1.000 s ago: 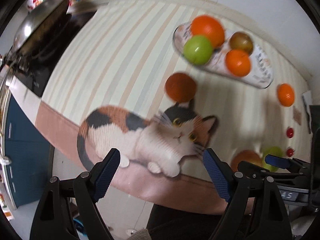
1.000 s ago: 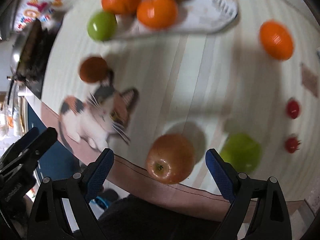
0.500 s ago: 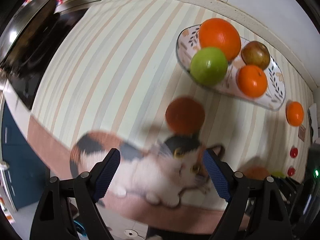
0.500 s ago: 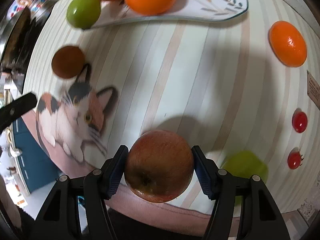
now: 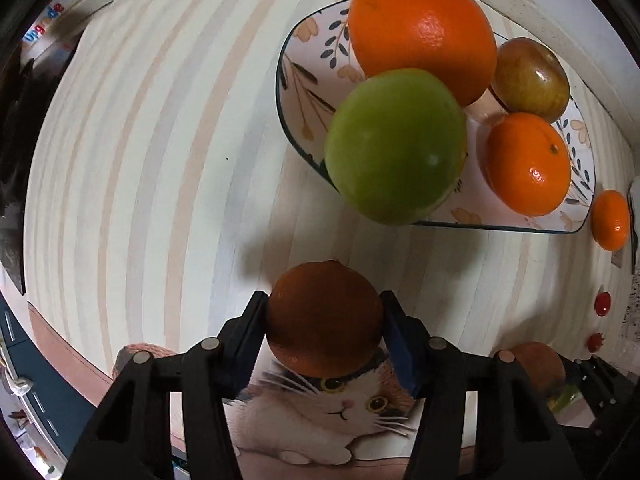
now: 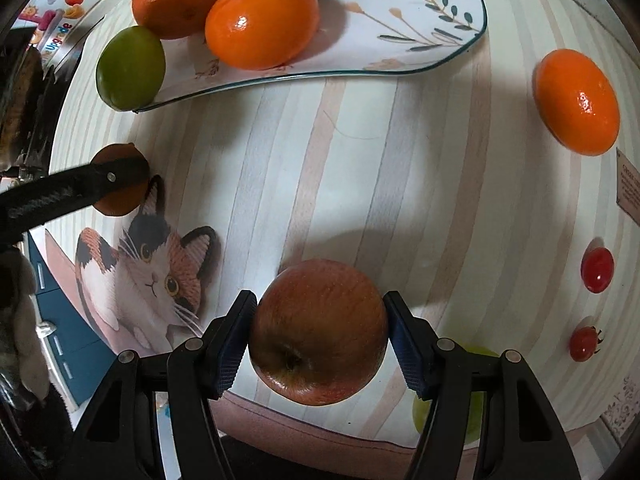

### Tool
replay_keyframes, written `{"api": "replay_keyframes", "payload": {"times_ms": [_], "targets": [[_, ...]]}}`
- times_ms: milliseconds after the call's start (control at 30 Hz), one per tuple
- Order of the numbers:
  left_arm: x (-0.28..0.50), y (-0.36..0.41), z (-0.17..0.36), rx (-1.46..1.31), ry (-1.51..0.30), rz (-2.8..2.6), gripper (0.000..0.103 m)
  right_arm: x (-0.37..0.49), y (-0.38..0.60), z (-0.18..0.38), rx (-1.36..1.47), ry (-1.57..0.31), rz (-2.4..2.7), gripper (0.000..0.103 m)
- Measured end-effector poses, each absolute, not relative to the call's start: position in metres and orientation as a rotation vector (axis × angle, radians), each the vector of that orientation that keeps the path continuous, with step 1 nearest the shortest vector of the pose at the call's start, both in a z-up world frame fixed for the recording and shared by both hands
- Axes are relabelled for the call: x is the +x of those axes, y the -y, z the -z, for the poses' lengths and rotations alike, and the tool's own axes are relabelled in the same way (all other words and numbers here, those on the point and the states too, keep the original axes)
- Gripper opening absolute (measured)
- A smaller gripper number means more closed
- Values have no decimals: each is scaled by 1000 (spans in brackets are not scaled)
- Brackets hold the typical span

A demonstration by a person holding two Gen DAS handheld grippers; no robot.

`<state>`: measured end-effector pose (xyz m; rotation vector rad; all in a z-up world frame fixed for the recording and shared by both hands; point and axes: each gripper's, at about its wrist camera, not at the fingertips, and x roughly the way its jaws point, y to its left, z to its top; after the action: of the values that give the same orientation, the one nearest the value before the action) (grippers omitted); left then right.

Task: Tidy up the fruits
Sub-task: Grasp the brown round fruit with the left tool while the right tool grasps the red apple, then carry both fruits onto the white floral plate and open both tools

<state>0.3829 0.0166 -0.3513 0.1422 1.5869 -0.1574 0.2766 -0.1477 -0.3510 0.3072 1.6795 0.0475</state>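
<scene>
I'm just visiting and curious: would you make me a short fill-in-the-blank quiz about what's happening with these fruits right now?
1. The right gripper is shut on a red ____.
2. The plate holds ____ fruits.
3. The left gripper grips a dark ____ fruit.
4. Two small red tomatoes lie on the ____, not on the plate.

Missing words: apple; four; orange; tablecloth

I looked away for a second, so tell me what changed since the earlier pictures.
The left gripper moved forward and closed on the dark orange fruit. The right gripper closed on the red apple. The plate, its fruit and the loose tangerine stayed put.
</scene>
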Motion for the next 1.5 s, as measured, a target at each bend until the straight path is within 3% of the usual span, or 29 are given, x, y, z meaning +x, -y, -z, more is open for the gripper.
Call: {"api": "replay_keyframes", "payload": {"times_ms": [333,533,633,1000,1500], "targets": [[342,-16,342,73,-1592,173,53,276,149,351,276,-1735,-98,76],[309,-16,343,28,-1616,178,53,273,151,354,280,-1715,-92,75],[302,-16,349,9,-1629,173,53,273,153,351,271,-1699,-102,68],[283,-1,355,17,-1607,163,52,264,140,349,239,-1700,-127,67],[361,23,233,-28,-1386,279,53,335,217,271,439,-1467,-43,67]]}}
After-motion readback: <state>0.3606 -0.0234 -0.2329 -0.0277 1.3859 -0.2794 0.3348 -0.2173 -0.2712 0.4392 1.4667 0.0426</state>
